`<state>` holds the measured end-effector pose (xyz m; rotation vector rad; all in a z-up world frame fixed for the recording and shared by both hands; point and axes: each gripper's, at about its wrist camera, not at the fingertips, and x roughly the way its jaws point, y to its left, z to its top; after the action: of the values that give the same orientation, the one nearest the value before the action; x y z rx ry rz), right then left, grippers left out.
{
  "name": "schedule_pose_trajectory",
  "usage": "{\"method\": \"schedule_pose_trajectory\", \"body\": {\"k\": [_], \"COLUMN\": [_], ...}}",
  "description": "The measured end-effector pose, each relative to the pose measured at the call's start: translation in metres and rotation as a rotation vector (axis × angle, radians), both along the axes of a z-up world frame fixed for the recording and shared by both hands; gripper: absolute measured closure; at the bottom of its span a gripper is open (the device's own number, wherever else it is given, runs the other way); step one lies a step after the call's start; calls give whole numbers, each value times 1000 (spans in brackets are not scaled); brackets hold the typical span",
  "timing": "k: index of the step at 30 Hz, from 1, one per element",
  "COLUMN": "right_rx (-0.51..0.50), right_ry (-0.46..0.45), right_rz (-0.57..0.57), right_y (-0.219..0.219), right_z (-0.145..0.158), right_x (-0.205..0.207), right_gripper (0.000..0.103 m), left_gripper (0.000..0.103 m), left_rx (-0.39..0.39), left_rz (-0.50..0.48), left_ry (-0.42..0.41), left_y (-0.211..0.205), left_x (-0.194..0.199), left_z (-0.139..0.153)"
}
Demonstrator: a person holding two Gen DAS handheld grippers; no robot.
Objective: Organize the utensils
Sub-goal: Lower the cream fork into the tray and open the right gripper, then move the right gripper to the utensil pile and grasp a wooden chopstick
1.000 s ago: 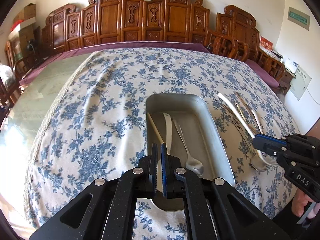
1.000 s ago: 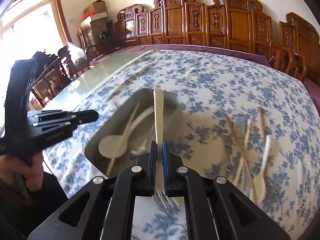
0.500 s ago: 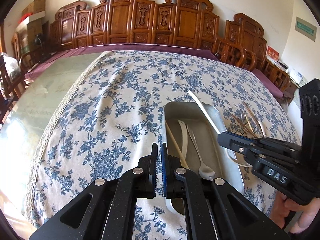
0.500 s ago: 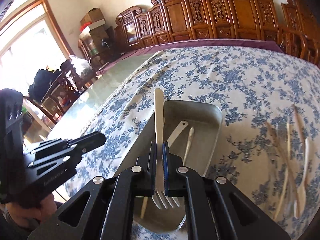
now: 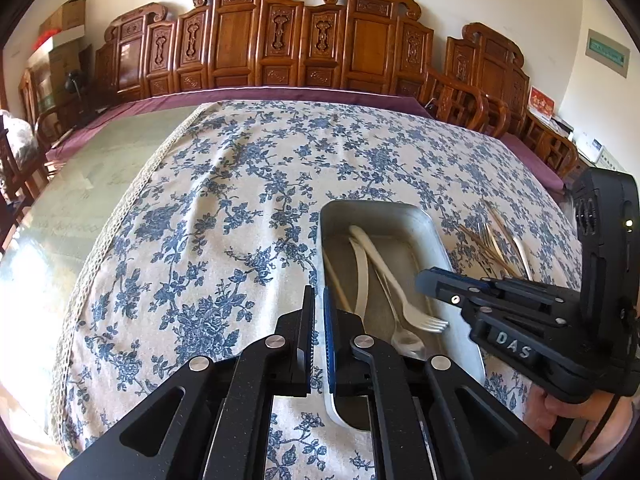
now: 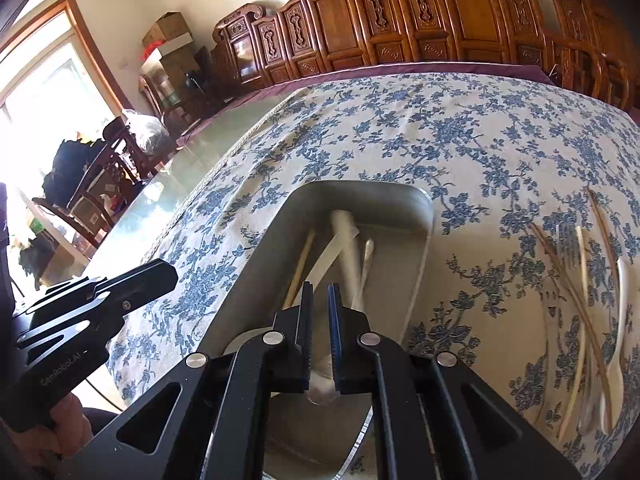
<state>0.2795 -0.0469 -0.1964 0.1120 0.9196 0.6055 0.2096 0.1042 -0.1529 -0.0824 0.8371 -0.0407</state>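
Blue-flowered cloth covers most of a large surface, leaving a bare glassy strip along its left edge. Carved wooden chairs line the far edge.

Near the front edge, right of centre, sits a long metal tray, its length running from front to far edge. Inside it lie a fork with its tines toward the front, a spoon beside it, a pale flat utensil and one chopstick along the tray's left wall.

On the cloth just right of the tray, toward the right edge, lies a loose group of utensils: chopsticks, a fork and pale long-handled pieces, partly blurred.

The left hand-held gripper hangs over the tray's front left corner, its jaws almost pressed together with only a thin gap, holding nothing.

The right hand-held gripper hovers above the front end of the tray. Its jaws are slightly spread with a narrow gap, and nothing is pinched between them. In its own view, the fork's handle appears blurred in the tray beyond the fingertips. In the left view, this gripper reaches in from the right, over the tray's right wall.
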Motion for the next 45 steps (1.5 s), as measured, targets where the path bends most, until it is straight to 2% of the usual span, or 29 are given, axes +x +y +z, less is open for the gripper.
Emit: {"method": "schedule_pose_trajectory", "body": {"k": [4,6,13,15,19,20,26,33,35,38,45], "right_rx": [-31,-54,-117,-127,-168,-175,-236,-241,-227,-223,-233], "right_ry": [-55,-80,-138,-145,-159,-152,-115,-52,-41,-11,23], "right_rz": [7,8,-37,-58,-96,-104,-132,-135,-127,-118,-83], "right_y": [-20,-34,-88,-103,-133,-139,-170,-178,-177,-175,-169], "right_z": [12,19,40,46,51,50,29,-14,-21,-30,-44], "right_x": [-10,-16,-26,-24,-20,-18,-7,-1,0,6,9], "right_gripper": [92,92,92,92,92,90,90,90,90,83,82], "left_gripper": [98,94,89,81,73,68,59,59,59,59,58], "left_rx": [-2,1,-3,-10,-16,-15,-4,8,10,16,28], "left_rz": [-16,-30,-83,-98,-130,-141,-197,-236,-245,-254,-268], "left_ry": [-7,-12,-17,-21,-27,-27,-29,-14,-8,-3,-3], "left_y": [-9,-16,-42,-50,-68,-73,-99,-119,-124,-131,-142], "left_x": [-1,-2,-2,-2,-1,-2,-7,-11,-11,-13,-15], "left_z": [1,2,3,4,5,5,3,-4,-6,-10,-13]}}
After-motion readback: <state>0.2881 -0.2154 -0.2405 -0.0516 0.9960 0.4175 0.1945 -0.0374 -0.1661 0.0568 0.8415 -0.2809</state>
